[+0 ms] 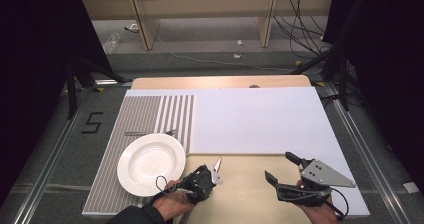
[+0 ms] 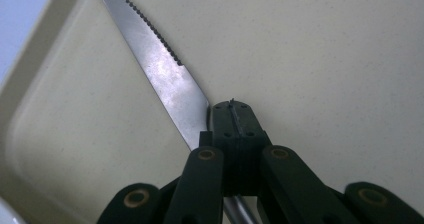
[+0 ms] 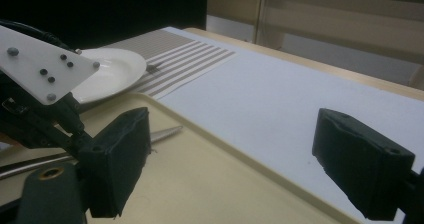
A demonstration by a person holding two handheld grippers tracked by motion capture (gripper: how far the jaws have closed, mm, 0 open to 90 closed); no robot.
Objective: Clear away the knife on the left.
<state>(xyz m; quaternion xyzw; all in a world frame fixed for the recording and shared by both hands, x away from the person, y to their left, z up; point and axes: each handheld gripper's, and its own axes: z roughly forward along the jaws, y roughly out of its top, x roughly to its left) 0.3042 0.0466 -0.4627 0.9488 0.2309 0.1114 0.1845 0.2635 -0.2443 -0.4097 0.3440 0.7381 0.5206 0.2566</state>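
Observation:
A steel table knife (image 1: pixel 217 165) with a serrated blade (image 2: pixel 160 69) is held over the beige tray (image 1: pixel 245 196), tip pointing away from me. My left gripper (image 1: pixel 213 176) is shut on it where blade meets handle, the pads (image 2: pixel 245 121) pressed together beside the blade. In the right gripper view the knife tip (image 3: pixel 165 132) sticks out past the left gripper (image 3: pixel 35 119). My right gripper (image 1: pixel 279 166) stands open over the tray's right part, with nothing between its fingers (image 3: pixel 120 159). A white plate (image 1: pixel 150 163) rests on the striped placemat (image 1: pixel 137 114), left of the tray.
A fork (image 1: pixel 150 132) lies on the placemat just behind the plate. A white mat (image 1: pixel 260 119) covers the table's middle and right. The tray's raised rim (image 2: pixel 30 69) runs close to the knife. Cables and stands are on the floor beyond the table.

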